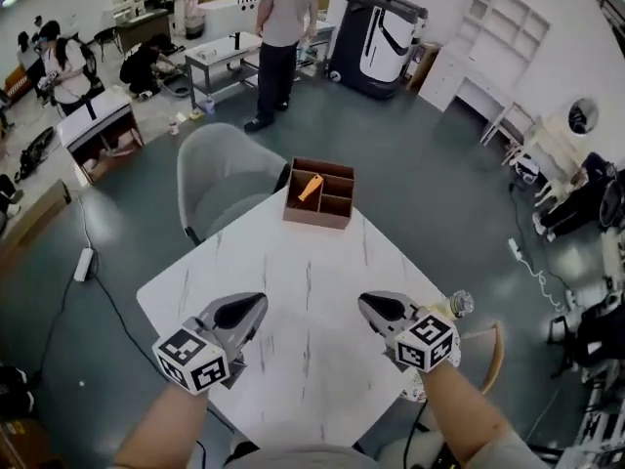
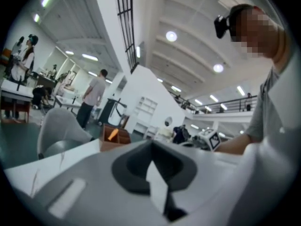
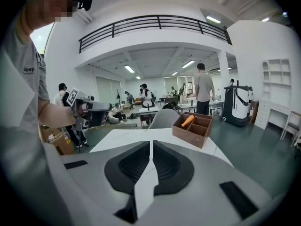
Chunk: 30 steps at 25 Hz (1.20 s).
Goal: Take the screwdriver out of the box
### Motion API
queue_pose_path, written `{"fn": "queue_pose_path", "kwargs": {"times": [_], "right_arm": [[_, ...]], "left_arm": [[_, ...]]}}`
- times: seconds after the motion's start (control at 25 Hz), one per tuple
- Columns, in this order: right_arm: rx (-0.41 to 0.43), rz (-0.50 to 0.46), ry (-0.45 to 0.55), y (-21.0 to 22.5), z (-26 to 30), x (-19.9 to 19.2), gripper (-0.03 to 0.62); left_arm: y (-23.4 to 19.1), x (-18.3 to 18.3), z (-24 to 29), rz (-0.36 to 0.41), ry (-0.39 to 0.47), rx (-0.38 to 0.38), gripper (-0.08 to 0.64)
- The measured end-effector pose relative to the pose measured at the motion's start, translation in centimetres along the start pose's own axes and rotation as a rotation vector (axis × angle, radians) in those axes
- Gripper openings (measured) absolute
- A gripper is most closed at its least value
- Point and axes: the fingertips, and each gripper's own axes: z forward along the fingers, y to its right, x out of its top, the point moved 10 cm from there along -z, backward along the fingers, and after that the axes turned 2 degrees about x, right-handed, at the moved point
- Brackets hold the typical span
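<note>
Screwdriver point(image 1: 311, 188): orange handle, tilted in left compartment of box point(image 1: 317, 217), far corner of table point(image 1: 303, 281). Left gripper point(image 1: 256, 306), right gripper point(image 1: 369, 306): near edge, well apart from box, jaws pressed together, empty. Spread jaws before reaching; descend from above, pinch handle crosswise, lift clear of dividers.

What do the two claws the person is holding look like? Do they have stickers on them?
Both are light grey and pointy like a beak, with black ridged pads inside. The left claw and the right claw each carry a white cube printed with black square patterns: the left cube and the right cube. The person wears a grey short-sleeved shirt.
</note>
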Motion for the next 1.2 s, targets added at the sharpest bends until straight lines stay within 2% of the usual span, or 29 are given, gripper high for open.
{"fn": "queue_pose_path", "kwargs": {"times": [0.16, 0.36, 0.56, 0.76, 0.88, 1.08, 1.2], "right_arm": [[-0.022, -0.102, -0.043, 2.2, 3.9, 1.4, 0.008], [-0.025, -0.258, -0.147, 5.3, 7.4, 3.2, 0.008], [-0.042, -0.407, -0.264, 9.1, 11.0, 4.9, 0.008], [-0.073, -0.49, -0.307, 12.2, 14.5, 7.1, 0.008], [-0.089, -0.476, -0.307, 14.1, 16.9, 8.4, 0.016], [-0.12, -0.408, -0.299, 16.9, 20.9, 10.1, 0.132], [-0.094, -0.499, -0.366, 17.9, 23.5, 10.5, 0.195]], "left_arm": [[-2.6, -1.0, 2.0, 0.016, -0.019, -0.009, 0.002], [-4.1, -1.2, 2.4, 0.027, -0.033, 0.006, 0.002], [-5.7, -1.1, 2.5, -0.007, -0.017, 0.03, 0.002], [-7.0, -1.7, 3.2, -0.022, -0.021, 0.035, 0.002], [-7.8, -2.1, 3.9, -0.017, -0.021, 0.035, 0.002], [-9.0, -2.4, 4.5, -0.012, -0.022, 0.037, 0.002], [-9.5, -3.0, 4.9, -0.007, -0.033, 0.032, 0.002]]}}
